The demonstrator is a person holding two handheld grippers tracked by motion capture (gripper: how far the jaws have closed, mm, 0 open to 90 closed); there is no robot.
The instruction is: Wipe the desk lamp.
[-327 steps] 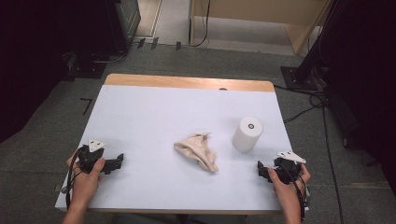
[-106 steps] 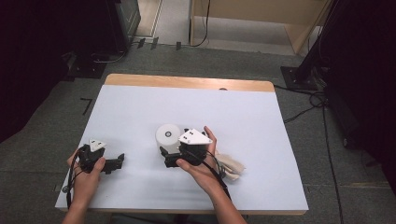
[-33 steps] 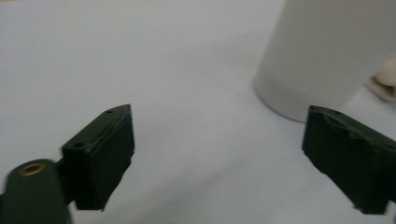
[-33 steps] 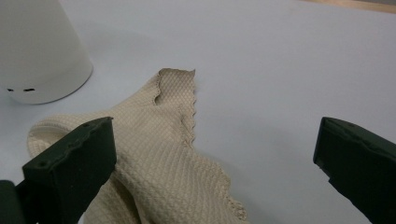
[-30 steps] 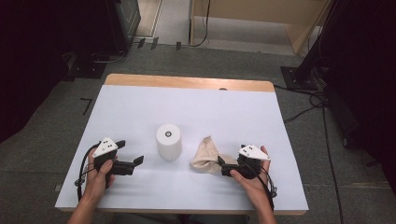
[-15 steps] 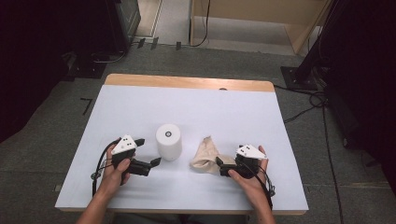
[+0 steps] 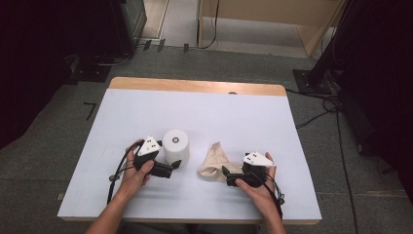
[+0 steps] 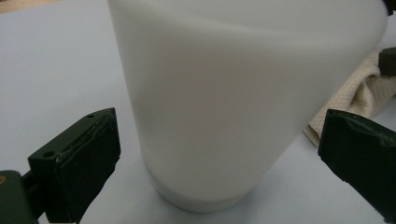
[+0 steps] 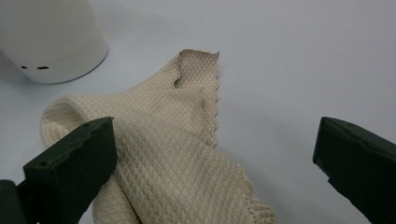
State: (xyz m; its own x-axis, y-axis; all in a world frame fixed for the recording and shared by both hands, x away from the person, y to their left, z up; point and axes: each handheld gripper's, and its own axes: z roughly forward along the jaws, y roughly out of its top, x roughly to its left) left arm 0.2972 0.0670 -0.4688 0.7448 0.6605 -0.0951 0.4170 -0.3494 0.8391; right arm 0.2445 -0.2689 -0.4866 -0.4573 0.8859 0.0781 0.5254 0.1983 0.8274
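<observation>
We have our left gripper spread wide around the white cup mid-table and our right gripper gaping over the beige cloth just beside it — nothing gripped yet, both grasps remain.

White cylinder; beige diamond-quilted cloth; pale-blue table.

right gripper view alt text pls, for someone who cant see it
A crumpled beige quilted cloth lies on a pale table between the open black jaws of the right tool. A white plastic cylinder stands at upper left.
</observation>
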